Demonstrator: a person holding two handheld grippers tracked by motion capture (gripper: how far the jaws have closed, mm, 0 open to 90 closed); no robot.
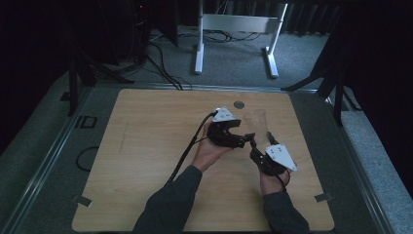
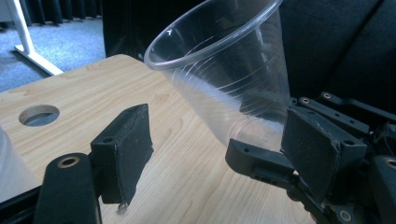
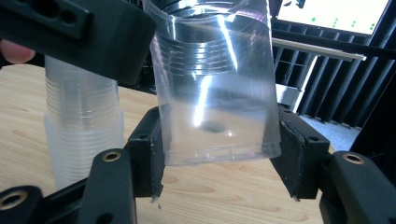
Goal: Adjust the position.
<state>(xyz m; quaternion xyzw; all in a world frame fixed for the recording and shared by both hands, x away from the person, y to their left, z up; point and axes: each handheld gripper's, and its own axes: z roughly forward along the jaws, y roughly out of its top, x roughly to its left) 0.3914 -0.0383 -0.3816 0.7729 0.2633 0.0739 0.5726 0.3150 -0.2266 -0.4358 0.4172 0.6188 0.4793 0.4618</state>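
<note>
The right gripper (image 1: 255, 146) pinches a clear cup (image 3: 215, 93) by its base, fingers (image 3: 148, 149) pressed on both sides, holding it off the bench (image 1: 146, 161), apparently just separated from the stack (image 3: 81, 135). The left gripper (image 1: 239, 134) sits close beside it with fingers (image 2: 122, 154) spread and empty, the stack by them. Beyond lie bare wood, a hole (image 1: 238, 104) and the far edge.

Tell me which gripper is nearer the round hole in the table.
Left. The left gripper sits a short way below the hole; the right gripper, clamping the clear cup, is slightly farther off.
</note>
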